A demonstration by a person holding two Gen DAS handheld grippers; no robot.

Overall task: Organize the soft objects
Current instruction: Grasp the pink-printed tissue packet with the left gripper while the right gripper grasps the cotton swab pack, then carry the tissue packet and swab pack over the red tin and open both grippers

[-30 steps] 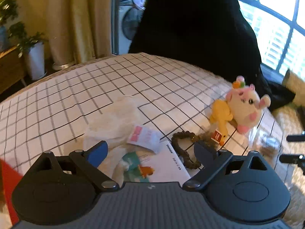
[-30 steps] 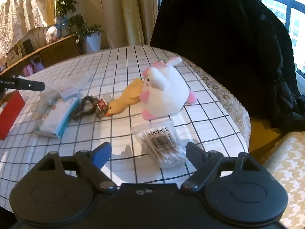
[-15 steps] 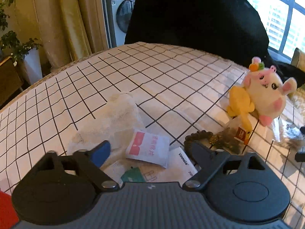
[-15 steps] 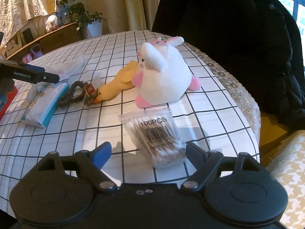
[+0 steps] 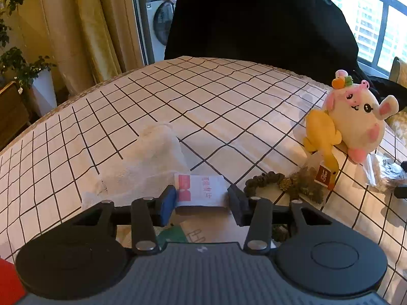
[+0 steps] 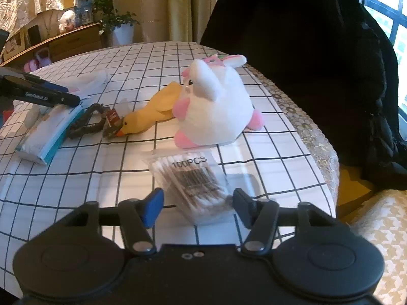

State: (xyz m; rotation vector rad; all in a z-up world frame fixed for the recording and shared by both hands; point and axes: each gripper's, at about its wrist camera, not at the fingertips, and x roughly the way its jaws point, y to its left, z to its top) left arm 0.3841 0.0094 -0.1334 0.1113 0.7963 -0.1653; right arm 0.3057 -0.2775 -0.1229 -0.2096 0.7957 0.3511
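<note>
Packet (image 5: 202, 190), small, white with red print, lies on the checked tablecloth (image 5: 229, 96); left gripper (image 5: 201, 200) jaws, just closing, bracket it. Right gripper (image 6: 198, 204) jaws, also closing, flank a clear swab bag (image 6: 193, 178), left pad apart.

The bench (image 6: 279, 137), under a checked cloth, carried a white plush (image 6: 216, 111) touching a yellow duck (image 6: 152, 114), a swab pack (image 6: 193, 180), a dark scrunchie (image 6: 86, 127), a tissue pack (image 6: 48, 137), and white gauze (image 5: 150, 167) beside a small sachet (image 5: 201, 190).
</note>
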